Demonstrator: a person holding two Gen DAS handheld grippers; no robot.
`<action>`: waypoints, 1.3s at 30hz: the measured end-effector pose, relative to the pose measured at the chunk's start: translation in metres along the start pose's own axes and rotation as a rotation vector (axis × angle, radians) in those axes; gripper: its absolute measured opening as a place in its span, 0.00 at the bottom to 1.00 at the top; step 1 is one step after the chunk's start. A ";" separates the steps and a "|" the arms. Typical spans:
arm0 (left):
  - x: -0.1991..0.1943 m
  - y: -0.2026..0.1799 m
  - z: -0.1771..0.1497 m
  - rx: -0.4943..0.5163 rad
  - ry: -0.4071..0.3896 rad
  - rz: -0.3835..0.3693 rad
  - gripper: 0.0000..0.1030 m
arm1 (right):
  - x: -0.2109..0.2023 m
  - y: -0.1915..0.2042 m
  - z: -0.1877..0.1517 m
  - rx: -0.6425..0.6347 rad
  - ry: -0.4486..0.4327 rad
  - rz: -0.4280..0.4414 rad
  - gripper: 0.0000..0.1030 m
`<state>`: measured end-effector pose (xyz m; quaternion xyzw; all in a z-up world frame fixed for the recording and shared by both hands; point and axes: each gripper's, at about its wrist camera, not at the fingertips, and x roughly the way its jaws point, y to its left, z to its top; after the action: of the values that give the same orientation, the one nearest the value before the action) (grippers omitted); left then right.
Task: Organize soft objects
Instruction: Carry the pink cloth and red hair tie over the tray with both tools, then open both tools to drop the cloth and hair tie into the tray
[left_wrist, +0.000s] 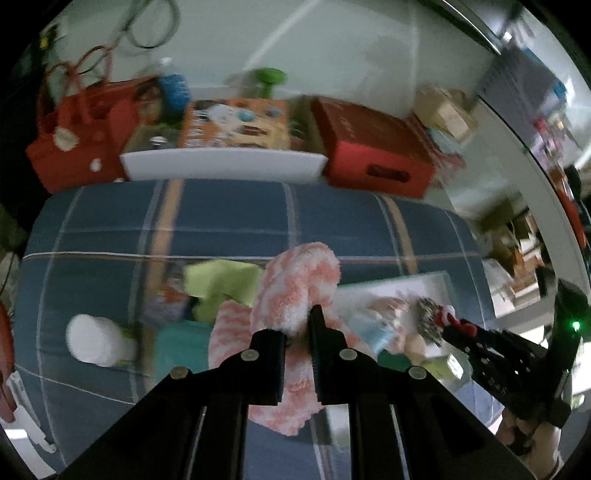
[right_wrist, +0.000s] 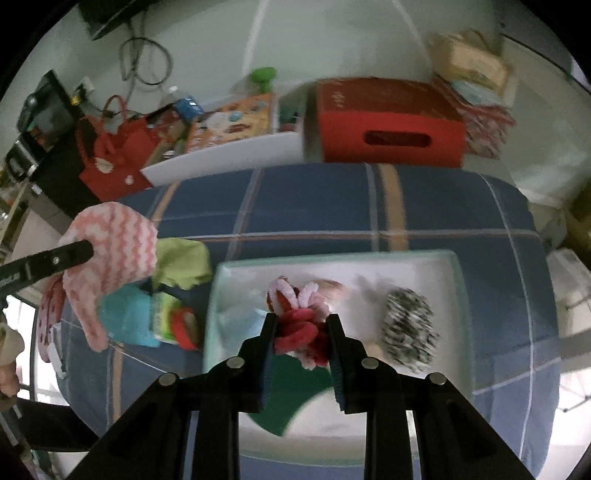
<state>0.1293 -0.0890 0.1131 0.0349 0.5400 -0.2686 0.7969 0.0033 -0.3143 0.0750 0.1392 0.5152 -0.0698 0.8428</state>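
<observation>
Now we see our left gripper (left_wrist: 299, 325) clamped on a fluffy pink-and-white zigzag-patterned cloth (left_wrist: 295, 291), its black jaws pinched tight on the plush fabric, which droops in thick folds above the blue plaid bedcover (left_wrist: 229, 221). Our right gripper (right_wrist: 301, 332) grasps a small bundle of red and pink fuzzy fabric (right_wrist: 299, 328) — soft loops bunched between the ridged blue pads (right_wrist: 266, 369) — and holds it over a shallow white rectangular tray (right_wrist: 436, 273) lying on the cover. Inside the tray sit a rounded black-and-white speckled plush piece (right_wrist: 406, 328) and a flat dark green cloth (right_wrist: 291, 391). Left of the tray a loose heap rests on the cover: a crumpled lime-green cloth (right_wrist: 181, 266), a teal towel (right_wrist: 125, 317) and a white rolled towel (left_wrist: 96, 339). Beyond the bed stand a red cardboard box with a slot handle (right_wrist: 391, 129) and a red felt bag (left_wrist: 74, 147) — both blurred.
</observation>
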 end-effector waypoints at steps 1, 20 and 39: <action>0.005 -0.011 -0.002 0.018 0.010 -0.008 0.12 | 0.000 -0.008 -0.003 0.012 0.003 -0.006 0.27; 0.083 -0.114 -0.029 0.133 0.134 -0.096 0.13 | 0.029 -0.090 -0.032 0.144 0.061 -0.048 0.28; 0.078 -0.078 -0.019 0.050 0.101 0.006 0.88 | 0.036 -0.080 -0.031 0.085 0.096 -0.080 0.78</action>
<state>0.0987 -0.1792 0.0551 0.0702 0.5726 -0.2776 0.7682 -0.0276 -0.3800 0.0171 0.1571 0.5568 -0.1185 0.8070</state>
